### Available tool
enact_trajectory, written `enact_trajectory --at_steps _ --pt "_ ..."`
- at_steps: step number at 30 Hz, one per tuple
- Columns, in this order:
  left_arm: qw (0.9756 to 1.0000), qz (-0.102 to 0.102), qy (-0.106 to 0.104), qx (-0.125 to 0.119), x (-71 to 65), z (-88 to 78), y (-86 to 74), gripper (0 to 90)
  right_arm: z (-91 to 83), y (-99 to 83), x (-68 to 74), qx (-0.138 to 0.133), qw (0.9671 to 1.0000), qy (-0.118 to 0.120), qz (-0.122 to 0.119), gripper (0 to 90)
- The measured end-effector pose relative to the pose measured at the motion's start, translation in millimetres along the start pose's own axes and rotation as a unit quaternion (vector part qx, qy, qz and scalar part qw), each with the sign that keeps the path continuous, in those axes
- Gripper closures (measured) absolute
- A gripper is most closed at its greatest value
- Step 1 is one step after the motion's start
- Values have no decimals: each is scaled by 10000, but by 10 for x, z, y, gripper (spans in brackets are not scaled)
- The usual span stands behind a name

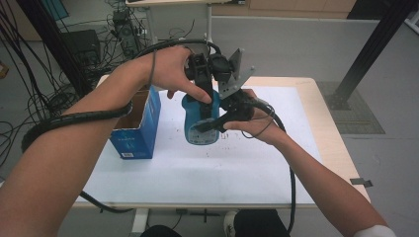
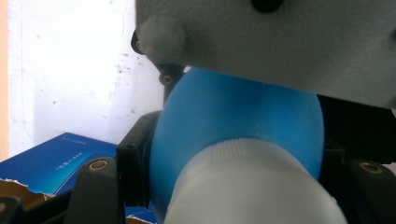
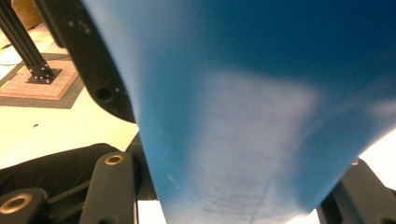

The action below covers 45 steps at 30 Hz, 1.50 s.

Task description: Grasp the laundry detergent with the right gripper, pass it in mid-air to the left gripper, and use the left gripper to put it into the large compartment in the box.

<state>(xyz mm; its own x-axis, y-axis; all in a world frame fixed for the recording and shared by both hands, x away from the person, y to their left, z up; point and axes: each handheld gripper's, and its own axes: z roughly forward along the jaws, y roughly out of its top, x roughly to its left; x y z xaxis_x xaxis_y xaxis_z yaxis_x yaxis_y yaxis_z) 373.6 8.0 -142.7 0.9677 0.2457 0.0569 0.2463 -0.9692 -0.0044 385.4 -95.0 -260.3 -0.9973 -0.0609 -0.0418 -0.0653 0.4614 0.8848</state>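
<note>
The left gripper (image 1: 205,91) comes down from above and is clamped on the white cap (image 2: 252,186) at the top of the blue bottle (image 1: 200,123). The right gripper (image 1: 217,123) is clamped on the bottle's body from the side. The bottle stands near the middle of the desk (image 1: 197,173), a bit toward the far edge. An open blue box (image 1: 136,126) sits just beside it, toward the left edge. If the left gripper twists the cap and the right one holds too loosely, the smooth bottle could spin or slip. If it tips, it may bump the box, or spill once the cap is off.
</note>
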Motion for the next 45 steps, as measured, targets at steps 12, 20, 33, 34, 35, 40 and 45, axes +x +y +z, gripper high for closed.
enact_trajectory --at_steps 12,20,33,34,35,40,45 --pt "10000 -17 2 52 -2 3 -2 359 22 -1 -10 -14 10000 38 -16 433" --pt "10000 -20 -20 69 1 4 9 359 16 -6 -15 -23 10000 57 -4 430" --pt "10000 -40 -10 65 -4 6 21 360 6 -20 -20 -34 9999 88 34 427" --pt "10000 -34 -8 56 -3 9 19 360 7 -21 -20 -28 10000 86 33 426" --pt "10000 -27 -9 62 -1 9 18 360 8 -21 -20 -24 10000 89 30 426" --pt "10000 -29 6 67 -5 0 20 360 7 -20 -20 -39 9999 94 40 425" --pt "10000 -26 17 63 -8 -3 30 361 -2 -22 -24 -51 9999 83 27 424"
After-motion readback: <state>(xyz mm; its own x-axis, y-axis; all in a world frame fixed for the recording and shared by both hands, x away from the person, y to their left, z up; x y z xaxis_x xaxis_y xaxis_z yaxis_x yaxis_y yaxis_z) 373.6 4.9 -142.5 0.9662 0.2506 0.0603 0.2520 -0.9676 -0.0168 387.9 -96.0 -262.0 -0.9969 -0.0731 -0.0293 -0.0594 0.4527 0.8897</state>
